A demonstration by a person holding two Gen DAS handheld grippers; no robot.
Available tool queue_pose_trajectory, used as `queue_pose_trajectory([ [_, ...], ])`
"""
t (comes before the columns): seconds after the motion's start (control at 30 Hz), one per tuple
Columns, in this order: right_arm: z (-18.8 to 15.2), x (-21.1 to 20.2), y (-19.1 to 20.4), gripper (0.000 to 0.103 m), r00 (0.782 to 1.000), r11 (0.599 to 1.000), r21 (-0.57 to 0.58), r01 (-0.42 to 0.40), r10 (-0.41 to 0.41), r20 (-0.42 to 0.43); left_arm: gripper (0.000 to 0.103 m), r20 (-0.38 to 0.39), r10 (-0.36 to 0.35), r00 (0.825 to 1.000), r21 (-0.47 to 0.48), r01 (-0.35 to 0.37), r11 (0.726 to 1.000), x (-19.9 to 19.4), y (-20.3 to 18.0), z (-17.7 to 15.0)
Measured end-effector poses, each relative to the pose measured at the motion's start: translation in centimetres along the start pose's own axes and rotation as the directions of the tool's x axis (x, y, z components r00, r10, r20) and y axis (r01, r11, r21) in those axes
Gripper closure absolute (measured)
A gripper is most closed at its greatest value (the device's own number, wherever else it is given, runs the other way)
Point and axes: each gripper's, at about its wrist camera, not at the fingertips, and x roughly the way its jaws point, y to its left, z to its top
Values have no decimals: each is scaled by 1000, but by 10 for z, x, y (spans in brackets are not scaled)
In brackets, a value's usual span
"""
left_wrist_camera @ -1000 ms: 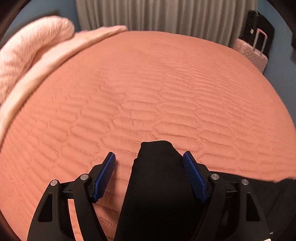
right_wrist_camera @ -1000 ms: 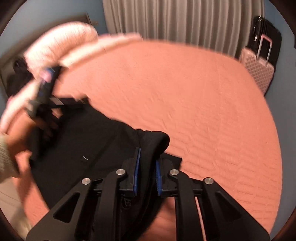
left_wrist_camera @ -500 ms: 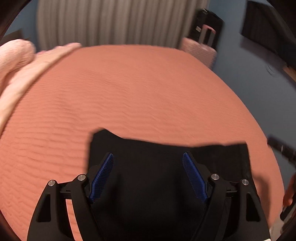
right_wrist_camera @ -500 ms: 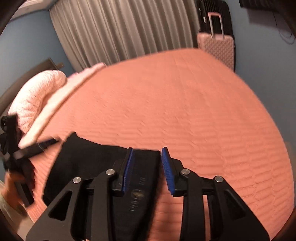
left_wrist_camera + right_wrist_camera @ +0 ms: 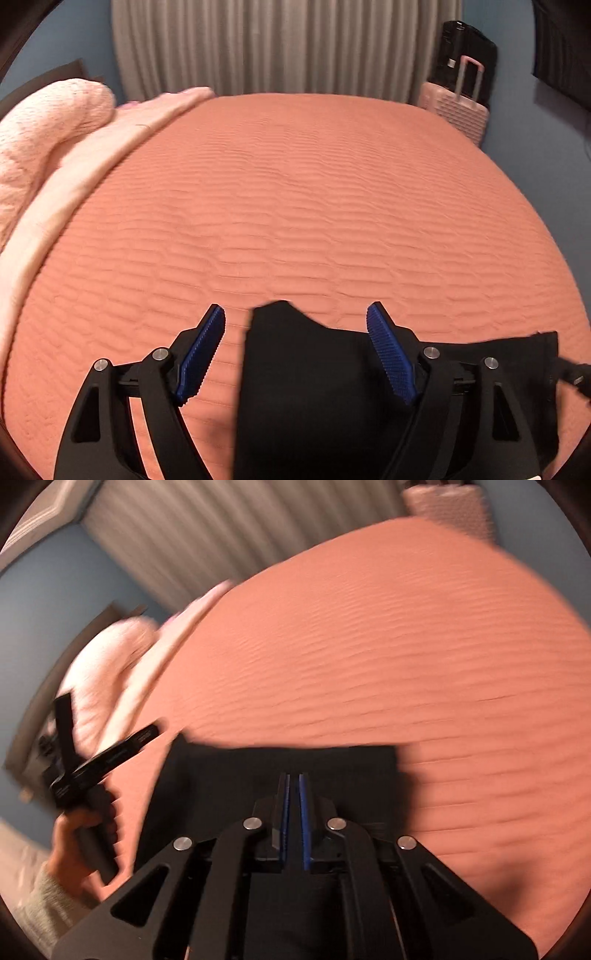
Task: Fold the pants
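Note:
The black pants (image 5: 314,387) lie folded on the orange quilted bed (image 5: 314,203) near its front edge. In the left wrist view my left gripper (image 5: 295,332) is open, its blue pads on either side of a raised corner of the fabric without touching it. In the right wrist view the pants (image 5: 229,775) form a flat dark rectangle, and my right gripper (image 5: 293,786) hovers over them with its blue pads nearly together and nothing visible between them. The left gripper (image 5: 103,760) also shows there, held in a hand left of the pants.
A pale pink knitted blanket (image 5: 44,140) and pillow lie along the bed's left side. Grey curtains (image 5: 277,44) hang behind the bed. A pink suitcase (image 5: 458,107) with a black bag stands at the far right corner.
My right gripper has shut from a partly open gap and tilted over the pants. My left gripper has pulled back to the left, and less of the fabric lies between its fingers.

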Motion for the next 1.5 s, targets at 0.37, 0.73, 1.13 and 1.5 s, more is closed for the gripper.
queue_pose_trajectory([
  [0.37,-29,-31,8,97,997,997,-32,72,-71,32,26,16,68,998,-11,-68,998,-9,42,-5],
  [0.73,-105,-57,29,98,991,989,-100,109,-116,-70,18,-86,58,995,-36,-62,997,-49,43,-125],
  [1.13,-136,-132,-30,97,956,959,-6,284,-284,-70,18,-108,294,950,-39,-300,953,-128,108,-156],
  [1.5,-130,-124,31,76,983,981,-58,184,-185,-13,18,-96,-96,991,-88,88,992,-155,-21,-165],
])
